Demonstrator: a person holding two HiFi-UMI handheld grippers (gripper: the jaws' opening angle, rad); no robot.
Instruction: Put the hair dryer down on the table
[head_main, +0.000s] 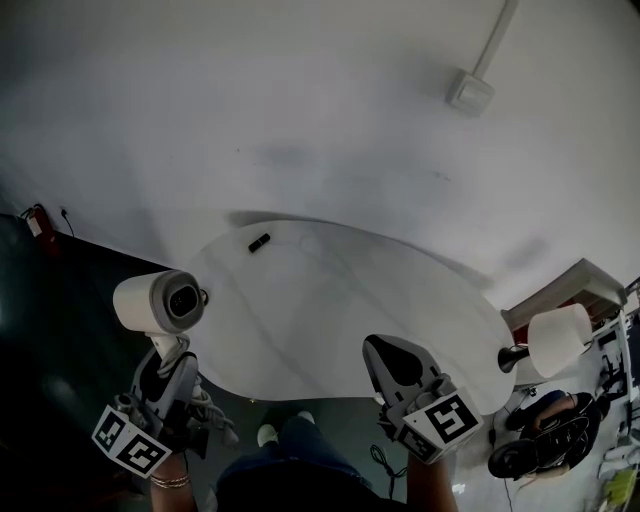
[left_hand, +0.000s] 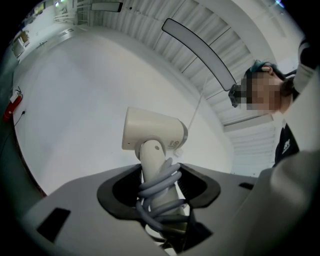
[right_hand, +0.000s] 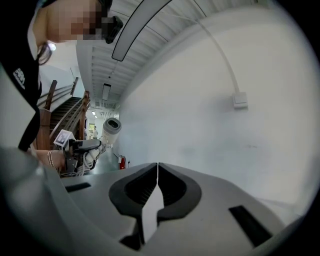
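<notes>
The cream hair dryer (head_main: 160, 300) is held upright in the air, left of the white oval table (head_main: 320, 300) and beyond its edge. My left gripper (head_main: 172, 362) is shut on its handle, which has a grey cord (left_hand: 159, 192) wound around it. In the left gripper view the hair dryer (left_hand: 152, 131) rises from between the jaws of the left gripper (left_hand: 160, 187). My right gripper (head_main: 390, 358) is shut with nothing in it, over the table's near right edge. In the right gripper view the right gripper (right_hand: 157, 172) has its jaws closed together, and the hair dryer (right_hand: 111, 127) shows far off.
A small black object (head_main: 259, 242) lies at the table's far left. A white lamp shade (head_main: 555, 340) and cluttered gear stand right of the table. A wall box (head_main: 469, 92) with a conduit is on the white wall. A fire extinguisher (head_main: 36, 220) is at far left.
</notes>
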